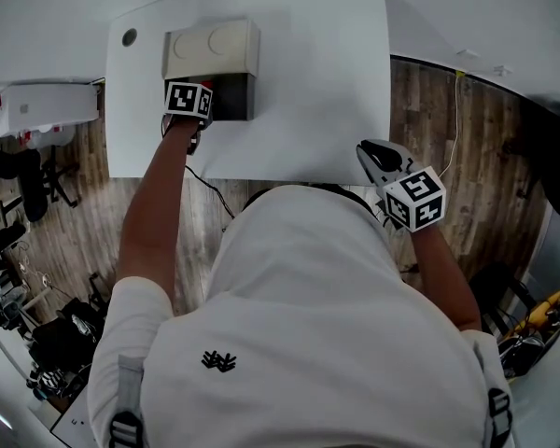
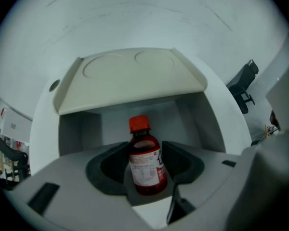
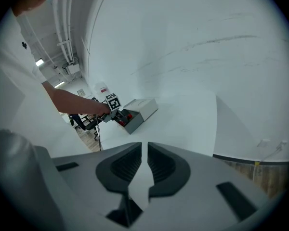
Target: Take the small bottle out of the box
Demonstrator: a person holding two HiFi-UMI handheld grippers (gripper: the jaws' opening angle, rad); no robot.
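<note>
White surface (image 1: pixel 336 82) carries the beige box (image 1: pixel 210 49), its open side facing the left gripper (image 2: pixel 145 150). Its fingers are clamped on the small bottle (image 2: pixel 145 165), which stands upright just inside the opening. The right gripper (image 3: pixel 145 150) is at the surface's near edge, fingers almost together, empty.

Box (image 1: pixel 212 52) on the tabletop (image 1: pixel 308 101) at eleven o'clock; small bottle (image 2: pixel 145 170) inside, between left gripper's (image 2: pixel 145 150) jaws; right gripper (image 1: pixel 381 160) at four o'clock.
</note>
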